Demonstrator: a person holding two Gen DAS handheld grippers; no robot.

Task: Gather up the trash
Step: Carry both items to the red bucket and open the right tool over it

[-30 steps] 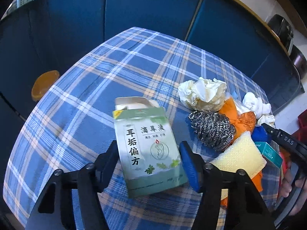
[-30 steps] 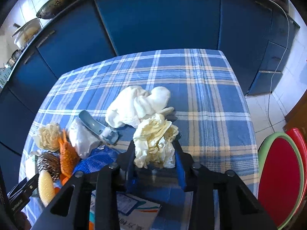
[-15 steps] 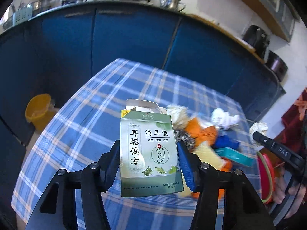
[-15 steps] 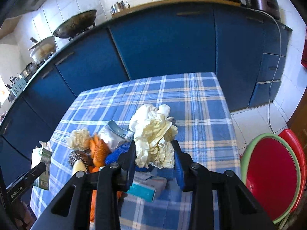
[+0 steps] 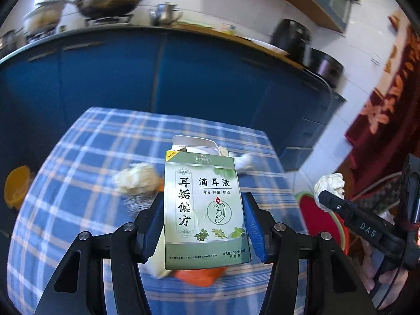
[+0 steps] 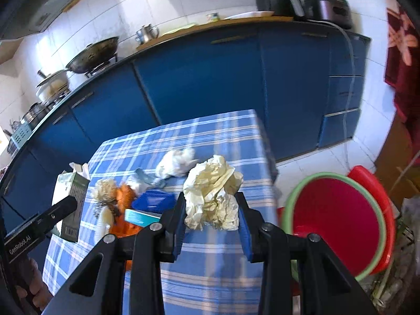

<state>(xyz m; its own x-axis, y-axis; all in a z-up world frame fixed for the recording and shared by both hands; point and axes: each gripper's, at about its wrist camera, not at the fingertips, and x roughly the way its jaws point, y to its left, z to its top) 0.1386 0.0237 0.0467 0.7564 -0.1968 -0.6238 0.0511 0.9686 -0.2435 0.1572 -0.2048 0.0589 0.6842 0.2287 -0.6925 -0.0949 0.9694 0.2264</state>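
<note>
The green ear-drop box is sitting upright between the blue pads of your left gripper, its top flap torn open, and it is hanging in the air above the blue plaid tablecloth rather than resting on it. Both pads are pressing flat against the box's sides, so that tool is pinching the carton firmly. In the right wrist view the same box is showing at the table's left edge, at the tip of your left tool.

Your right gripper is squeezing a crumpled cream paper ball between its pads, the wad bulging up above them. It is being held over the near right part of the table, close to the red basin with the green rim that is standing on the floor just past the table's edge.

On the cloth, the other litter is lying in a loose cluster: a white crumpled tissue, a smaller cream wad, an orange mesh piece, a blue wrapper and a teal box just beside it. The left view is blurring these too much for you to separate them.

Behind the table, blue cabinets are running under a counter carrying a wok.
</note>
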